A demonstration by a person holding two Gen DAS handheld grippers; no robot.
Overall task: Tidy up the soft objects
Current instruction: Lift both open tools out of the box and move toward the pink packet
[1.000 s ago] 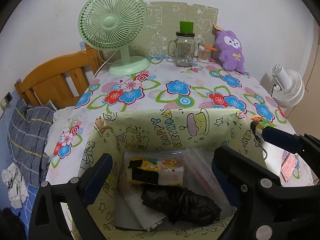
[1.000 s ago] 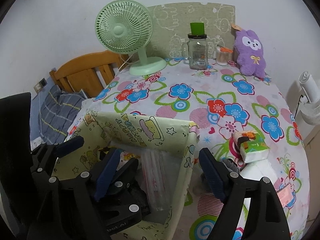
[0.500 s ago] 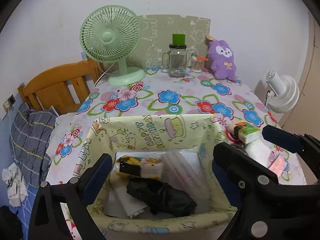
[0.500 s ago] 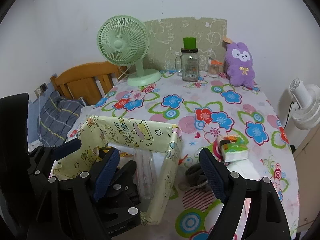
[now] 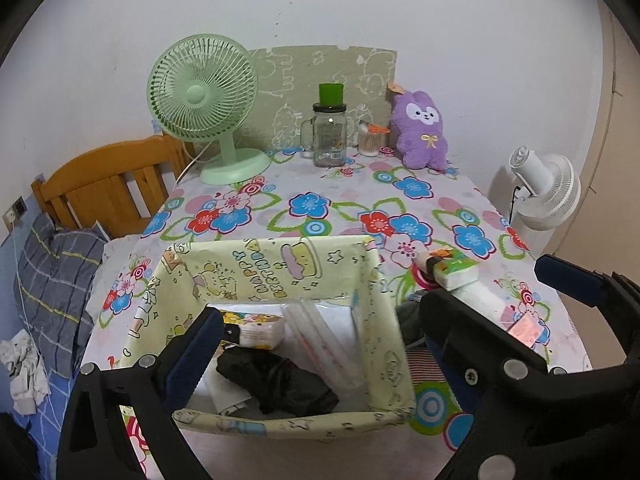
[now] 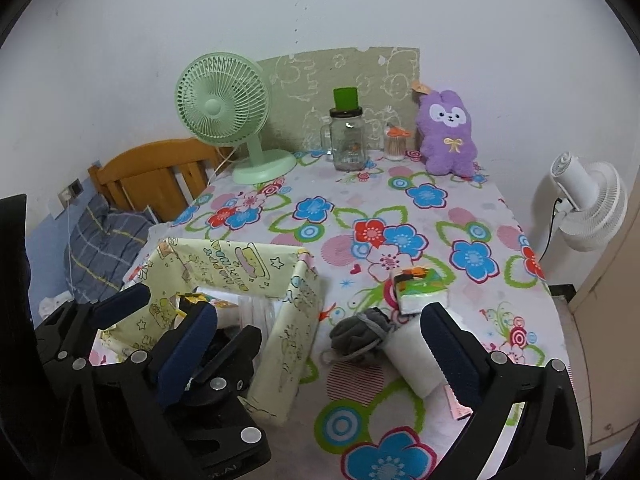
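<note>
A yellow cartoon-print box [image 5: 276, 264] stands at the near edge of the flowered table. In it lie a black soft bundle [image 5: 276, 384], a yellow tissue pack [image 5: 256, 328] and a clear plastic sleeve [image 5: 324, 336]. My left gripper [image 5: 316, 340] hovers open above the box, holding nothing. My right gripper [image 6: 316, 340] hangs over the box's [image 6: 288, 336] right wall; its jaws are opening and grip nothing. Right of the box lie a grey sock [image 6: 360, 332], a white roll [image 6: 408, 356] and a green tissue pack [image 6: 420, 284]. A purple plush [image 6: 448, 132] sits at the back.
At the back stand a green fan [image 5: 204, 100], a glass jar [image 5: 330, 136] with a green cup on it and a swab pot [image 5: 370, 142]. A white fan [image 6: 588, 204] stands off the table's right edge. A wooden headboard [image 5: 104, 188] and a plaid pillow [image 5: 56, 276] are left.
Both grippers have drawn back and upward from the box, so more of the table shows. The right gripper's fingers have spread wider.
</note>
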